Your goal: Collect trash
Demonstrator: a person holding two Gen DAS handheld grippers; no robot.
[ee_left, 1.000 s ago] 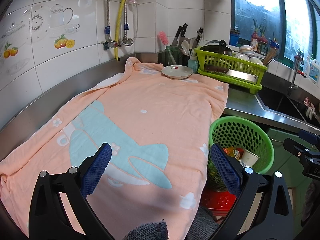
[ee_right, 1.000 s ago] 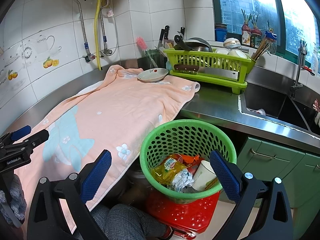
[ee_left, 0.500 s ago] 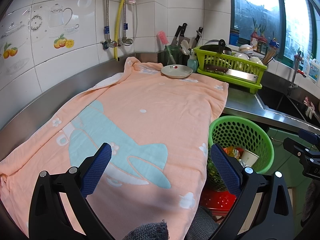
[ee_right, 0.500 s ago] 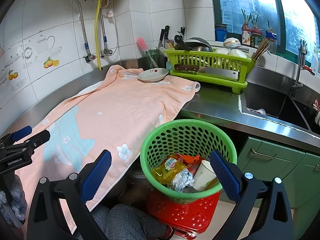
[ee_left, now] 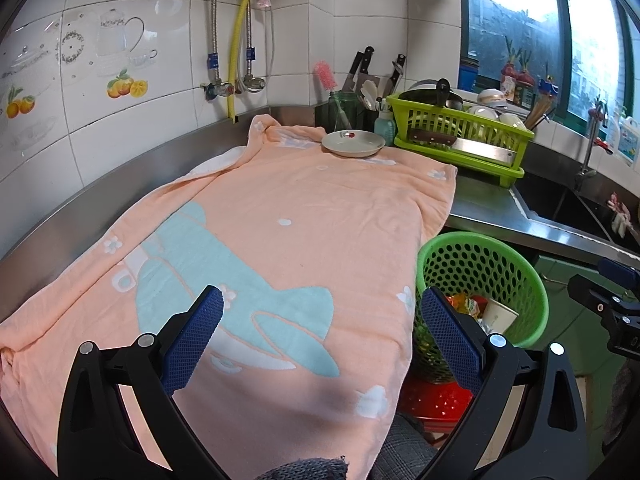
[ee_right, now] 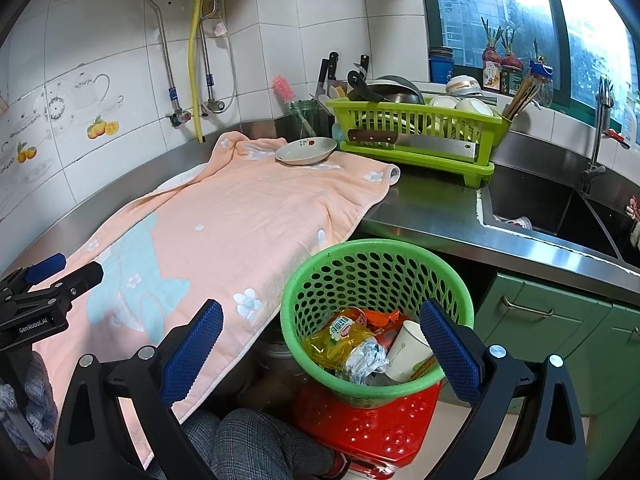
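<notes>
Trash [ee_left: 474, 308] sits inside the green basket [ee_left: 532, 280], at 4 o'clock in the left wrist view, off the worktop's edge; the left gripper [ee_left: 320, 334] hangs wide apart and empty above the peach towel [ee_left: 304, 208]. In the right wrist view, the right gripper [ee_right: 320, 338] gapes open, empty, over the basket [ee_right: 316, 300], where wrappers [ee_right: 340, 334], crumpled foil [ee_right: 366, 360] and a paper cup [ee_right: 408, 350] lie at 6 o'clock.

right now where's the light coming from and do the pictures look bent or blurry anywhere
Left wrist view: daylight from the window, wall tiles bowed by the fisheye, corners black. Right wrist view: same daylight, glare on the steel counter, trash in the green basket sharp.
</notes>
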